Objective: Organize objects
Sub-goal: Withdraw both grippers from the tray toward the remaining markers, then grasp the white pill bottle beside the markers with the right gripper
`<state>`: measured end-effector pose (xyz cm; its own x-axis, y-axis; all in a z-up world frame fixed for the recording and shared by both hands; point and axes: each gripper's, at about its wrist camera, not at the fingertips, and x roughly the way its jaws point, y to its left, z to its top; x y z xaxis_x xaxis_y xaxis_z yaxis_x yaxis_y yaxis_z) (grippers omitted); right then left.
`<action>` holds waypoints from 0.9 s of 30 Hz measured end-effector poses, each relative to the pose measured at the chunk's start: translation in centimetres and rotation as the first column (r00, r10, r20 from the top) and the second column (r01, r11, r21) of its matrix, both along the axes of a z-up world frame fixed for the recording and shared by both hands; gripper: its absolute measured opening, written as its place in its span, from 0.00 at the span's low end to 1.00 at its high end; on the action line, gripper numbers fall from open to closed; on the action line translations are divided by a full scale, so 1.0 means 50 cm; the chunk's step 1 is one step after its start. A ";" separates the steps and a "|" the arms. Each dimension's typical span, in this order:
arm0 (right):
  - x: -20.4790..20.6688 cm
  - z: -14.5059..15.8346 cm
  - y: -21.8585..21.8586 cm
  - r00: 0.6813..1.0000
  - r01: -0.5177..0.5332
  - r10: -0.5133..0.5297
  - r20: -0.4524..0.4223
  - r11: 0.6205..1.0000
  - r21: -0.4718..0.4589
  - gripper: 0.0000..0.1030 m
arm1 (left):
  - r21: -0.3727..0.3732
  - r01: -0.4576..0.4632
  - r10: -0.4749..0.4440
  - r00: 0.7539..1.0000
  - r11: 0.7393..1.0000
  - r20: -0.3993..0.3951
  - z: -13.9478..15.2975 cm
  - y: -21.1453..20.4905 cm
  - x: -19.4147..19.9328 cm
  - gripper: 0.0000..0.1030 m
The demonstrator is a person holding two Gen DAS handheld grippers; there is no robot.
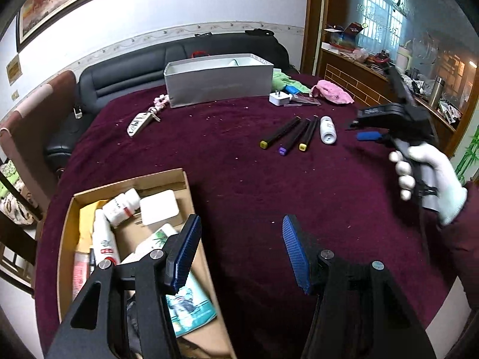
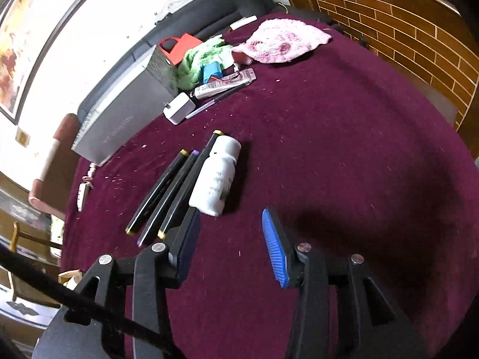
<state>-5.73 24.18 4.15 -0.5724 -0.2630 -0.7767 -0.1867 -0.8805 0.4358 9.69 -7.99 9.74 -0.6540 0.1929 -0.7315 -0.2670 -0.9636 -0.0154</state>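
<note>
Three black markers (image 1: 289, 133) (image 2: 167, 191) lie side by side on the maroon tablecloth, with a small white bottle (image 1: 327, 129) (image 2: 217, 178) beside them. My left gripper (image 1: 239, 252) is open and empty, hovering over the right edge of a cardboard box (image 1: 167, 179) that holds bottles and packets. My right gripper (image 2: 230, 245) is open and empty, just in front of the white bottle; it also shows in the left wrist view (image 1: 366, 130), held by a white-gloved hand.
A grey box (image 1: 218, 82) (image 2: 119, 122) stands at the table's far side. Near it lie a white charger (image 1: 280, 97) (image 2: 179, 108), green cloth (image 2: 203, 59), pink cloth (image 1: 330, 91) (image 2: 284, 42), a tube (image 2: 224, 85) and a key fob (image 1: 140, 122). A black sofa (image 1: 134, 71) sits behind.
</note>
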 end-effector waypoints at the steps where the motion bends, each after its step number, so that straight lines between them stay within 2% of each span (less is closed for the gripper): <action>1: -0.012 -0.005 -0.005 1.000 -0.006 0.006 0.006 1.000 0.010 0.40 | 0.007 0.002 -0.002 1.000 1.000 0.004 -0.001 0.003 -0.003 0.49; 5: -0.056 -0.026 -0.049 0.998 -0.045 0.042 0.040 0.996 0.072 0.40 | 0.040 0.013 -0.013 1.000 0.999 0.015 -0.003 0.008 -0.013 0.49; 9: -0.087 -0.038 -0.110 0.997 -0.057 0.042 0.070 0.972 0.228 0.40 | 0.059 0.016 -0.017 1.000 0.998 0.025 -0.005 0.008 -0.023 0.49; 13: -0.096 -0.041 -0.137 0.997 -0.044 0.026 0.067 0.960 0.276 0.40 | 0.058 0.011 -0.014 0.999 0.998 0.037 -0.008 0.012 -0.019 0.49; 17: -0.113 -0.043 -0.128 0.997 -0.019 -0.002 0.077 0.960 0.281 0.40 | 0.072 0.008 -0.011 0.999 0.997 0.040 0.000 0.014 -0.001 0.49; 21: -0.138 -0.044 -0.081 0.992 0.007 -0.040 0.118 0.962 0.272 0.31 | 0.078 0.015 -0.016 1.000 0.997 0.013 0.028 0.017 0.035 0.49; 24: -0.107 -0.022 -0.042 0.991 -0.018 -0.015 0.136 0.972 0.235 0.31 | 0.077 0.041 -0.039 0.999 0.996 -0.023 0.053 0.023 0.049 0.49; 27: -0.042 0.004 -0.012 0.989 -0.064 0.035 0.141 0.975 0.214 0.31 | 0.089 0.068 -0.065 0.997 0.994 -0.036 0.062 0.040 0.038 0.49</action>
